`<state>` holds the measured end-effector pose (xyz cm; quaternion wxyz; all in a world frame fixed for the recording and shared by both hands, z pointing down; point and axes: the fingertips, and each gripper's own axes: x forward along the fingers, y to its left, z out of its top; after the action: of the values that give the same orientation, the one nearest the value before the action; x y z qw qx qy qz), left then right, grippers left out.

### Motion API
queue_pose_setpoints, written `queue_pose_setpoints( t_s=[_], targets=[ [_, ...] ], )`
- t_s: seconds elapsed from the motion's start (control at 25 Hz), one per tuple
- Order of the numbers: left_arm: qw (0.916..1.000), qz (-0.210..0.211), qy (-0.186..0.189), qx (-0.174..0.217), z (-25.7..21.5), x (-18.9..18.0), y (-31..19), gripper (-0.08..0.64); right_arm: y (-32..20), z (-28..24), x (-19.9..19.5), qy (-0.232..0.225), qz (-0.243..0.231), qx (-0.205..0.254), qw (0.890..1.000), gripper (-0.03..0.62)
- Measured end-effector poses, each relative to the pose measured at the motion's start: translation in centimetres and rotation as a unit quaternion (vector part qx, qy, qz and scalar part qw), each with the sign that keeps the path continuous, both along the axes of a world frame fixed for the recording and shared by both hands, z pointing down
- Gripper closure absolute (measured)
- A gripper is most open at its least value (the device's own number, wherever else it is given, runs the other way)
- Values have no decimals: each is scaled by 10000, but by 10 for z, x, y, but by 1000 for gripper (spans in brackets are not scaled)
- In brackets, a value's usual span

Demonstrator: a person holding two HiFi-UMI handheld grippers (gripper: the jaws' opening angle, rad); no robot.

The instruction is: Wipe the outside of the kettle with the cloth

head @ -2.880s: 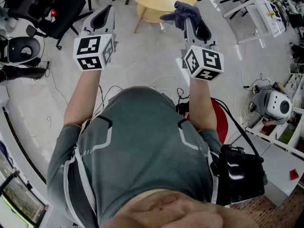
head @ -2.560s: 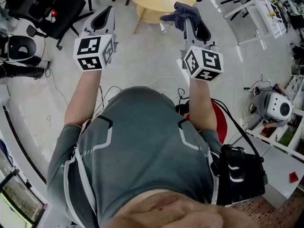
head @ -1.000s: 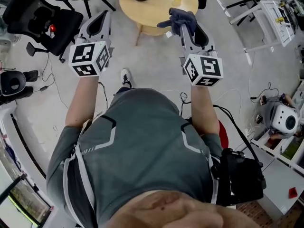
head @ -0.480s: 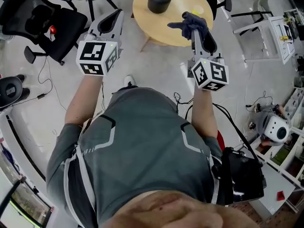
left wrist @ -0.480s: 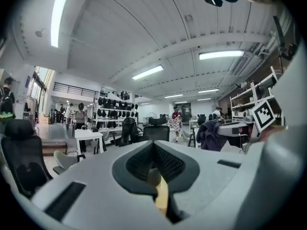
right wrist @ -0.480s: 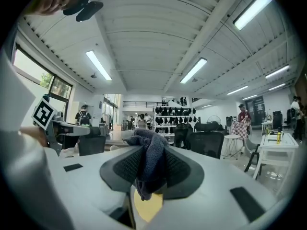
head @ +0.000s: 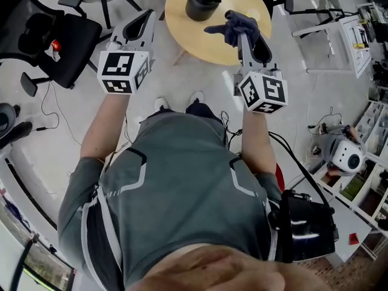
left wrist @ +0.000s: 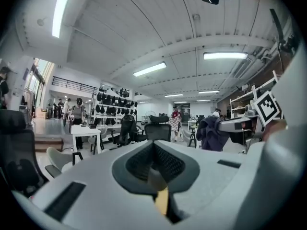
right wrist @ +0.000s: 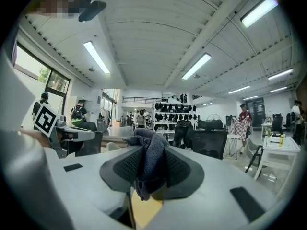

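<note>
The dark blue-grey cloth (head: 237,25) is being gripped between the fingers of the right gripper (head: 244,34). In the right gripper view the two ribbed pads are being pressed onto a bunched fold of it, with one end hanging below them and the rest bulging above. The fingers of the left gripper (head: 147,17) are being held clenched on each other, and nothing is being carried between them.

The black kettle (head: 202,0) is being left standing upright on the round wooden bench (head: 203,46), towards the side of the top away from the person, with its lid on and its handle arching over it. In the head view the cloth is being held over the bench just to the right of the kettle, and a gap is being shown between the two. The left gripper is being held beside the bench's left edge, well apart from the right one, and both grippers are being pointed away from the person at about the same level.

A marker cube (head: 123,71) is being carried at the wrist end of each gripper. A black office chair (head: 51,38) is being shown on the floor (head: 66,126) to the left, with loose cables (head: 48,111) trailing near it. The person's two shoes (head: 161,103) are being shown just ahead of the grey shirt (head: 182,187). In the left gripper view the right gripper and its cloth are being seen at the right, against a large room with strip ceiling lights (left wrist: 150,69).
</note>
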<state>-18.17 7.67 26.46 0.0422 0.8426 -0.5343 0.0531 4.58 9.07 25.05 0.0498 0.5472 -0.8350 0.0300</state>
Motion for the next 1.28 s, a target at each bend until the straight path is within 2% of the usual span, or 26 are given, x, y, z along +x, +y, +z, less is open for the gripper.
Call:
queue_pose_setpoints(
  t_s=[0.28, 0.52, 0.84, 1.04, 1.16, 1.28],
  targets=[
    [9998, -35, -122, -131, 16, 25, -54, 551, -52, 17, 10, -111, -275, -63, 9995, 460],
    [9994, -2, -277, -197, 18, 63, -103, 551, -103, 16, 38, -149, -550, -16, 9984, 460],
    [9980, -203, -507, -324, 27, 78, -156, 551, -155, 26, 62, -252, -779, -29, 9966, 460],
    [9974, 127, -652, -294, 32, 73, -180, 551, -169, 30, 51, -257, -628, -72, 9977, 459],
    [9972, 320, -606, -314, 37, 61, -200, 551, -179, 35, 40, -197, -403, -133, 9989, 460],
    [9941, 746, -673, -410, 49, 53, -215, 551, -184, 44, 24, -142, -185, -233, 9995, 460]
  ],
)
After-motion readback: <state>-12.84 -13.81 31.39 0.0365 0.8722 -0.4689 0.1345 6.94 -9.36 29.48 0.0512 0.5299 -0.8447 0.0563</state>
